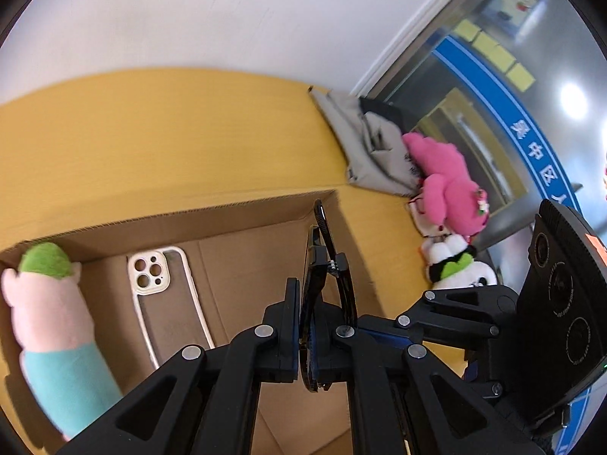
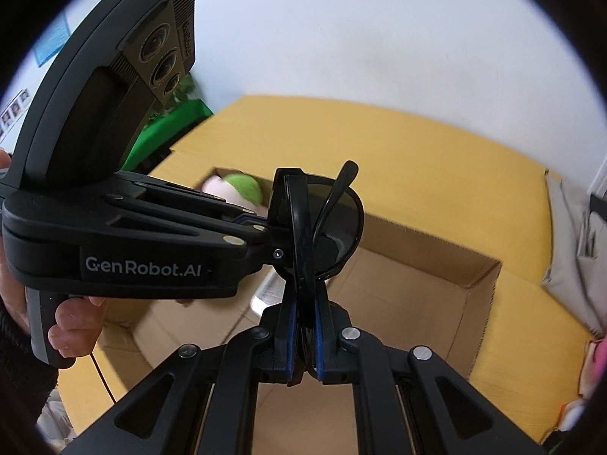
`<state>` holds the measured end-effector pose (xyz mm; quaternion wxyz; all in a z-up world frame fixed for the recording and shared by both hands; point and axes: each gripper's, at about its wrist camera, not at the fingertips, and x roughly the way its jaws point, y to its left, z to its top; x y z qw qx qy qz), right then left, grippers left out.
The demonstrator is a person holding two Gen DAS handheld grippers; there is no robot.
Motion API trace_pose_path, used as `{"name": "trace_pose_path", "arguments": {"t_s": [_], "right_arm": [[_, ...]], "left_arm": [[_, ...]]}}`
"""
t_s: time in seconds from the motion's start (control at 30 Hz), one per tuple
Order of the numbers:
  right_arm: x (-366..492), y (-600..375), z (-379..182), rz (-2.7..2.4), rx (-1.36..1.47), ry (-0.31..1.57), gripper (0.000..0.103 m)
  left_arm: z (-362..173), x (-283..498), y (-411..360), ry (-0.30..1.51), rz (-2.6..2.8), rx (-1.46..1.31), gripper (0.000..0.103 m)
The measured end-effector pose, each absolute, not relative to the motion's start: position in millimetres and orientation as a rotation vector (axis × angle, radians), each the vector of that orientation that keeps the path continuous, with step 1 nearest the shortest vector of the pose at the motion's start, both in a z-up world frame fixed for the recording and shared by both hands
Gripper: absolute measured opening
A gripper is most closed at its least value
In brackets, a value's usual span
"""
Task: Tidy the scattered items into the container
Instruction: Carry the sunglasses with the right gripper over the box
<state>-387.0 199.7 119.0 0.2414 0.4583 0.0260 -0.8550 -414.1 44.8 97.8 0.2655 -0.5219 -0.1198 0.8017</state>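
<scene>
A pair of black sunglasses (image 1: 324,254) hangs folded over an open cardboard box (image 1: 189,214), pinched from two sides. My left gripper (image 1: 316,299) is shut on the frame. My right gripper (image 1: 347,328) reaches in from the right and is shut on the same glasses. In the right wrist view the sunglasses (image 2: 330,227) stand above my right gripper (image 2: 303,322), with my left gripper (image 2: 282,227) clamping them from the left. Inside the box lie a white-rimmed phone case (image 1: 163,295) and a pink, green and teal plush toy (image 1: 49,322).
The box sits on a yellow tabletop (image 1: 170,132) against a white wall. At the right lie a grey cloth (image 1: 364,144), a pink plush (image 1: 447,185) and a panda plush (image 1: 455,265). A person's hand (image 2: 72,322) holds the left gripper's handle.
</scene>
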Motion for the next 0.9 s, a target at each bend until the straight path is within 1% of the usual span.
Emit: {"name": "trace_pose_path", "arguments": {"t_s": [0.2,0.5,0.73,0.9], "right_arm": [[-412,206,81,-2.313,1.341,0.017,0.007],[-432,207,42,-2.270,1.476,-0.092,0.007],[-440,204,18,-2.248,1.550,-0.176,0.007],[-446,203,10,-2.261,1.566,-0.229,0.007]], "left_arm": [[57,-439,50,-0.347,2.105,-1.481,0.003],[10,-462,63,-0.351,2.046,-1.586,0.003],[-20,-471,64,-0.360,2.028,-1.665,0.005],[-30,-475,65,-0.364,2.046,-1.680,0.005]]}}
